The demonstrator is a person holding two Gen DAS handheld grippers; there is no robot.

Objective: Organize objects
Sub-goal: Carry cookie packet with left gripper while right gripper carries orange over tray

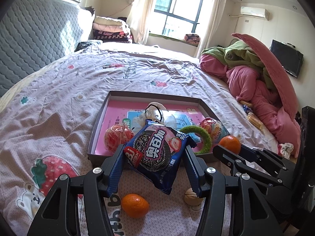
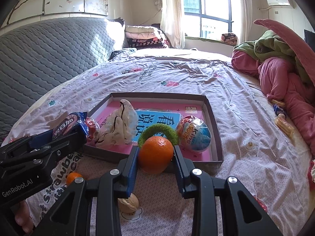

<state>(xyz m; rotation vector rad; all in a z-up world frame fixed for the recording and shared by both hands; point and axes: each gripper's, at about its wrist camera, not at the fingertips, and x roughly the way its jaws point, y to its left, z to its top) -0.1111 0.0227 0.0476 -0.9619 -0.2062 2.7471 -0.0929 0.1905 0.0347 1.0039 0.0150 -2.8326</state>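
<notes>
Pink strawberry bedsheet [image 1: 59, 102] — left jaws pinching cookie packet [image 1: 157, 153], right jaws pinching orange [image 2: 155, 153].

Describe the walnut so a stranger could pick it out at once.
Start at the shallow box on the bed, then come to the sheet in front of its near wall. The walnut lies there, under the right hand-held gripper. It is tan and wrinkled, unlike the smooth loose orange nearby.

Far ahead of our tongs we see a bright window [image 1: 177, 5] with cream curtains [image 1: 140, 9], a grey quilted headboard [image 2: 49, 49] to their left, and pink-and-green bedding [image 1: 259, 72] heaped to their right.
</notes>
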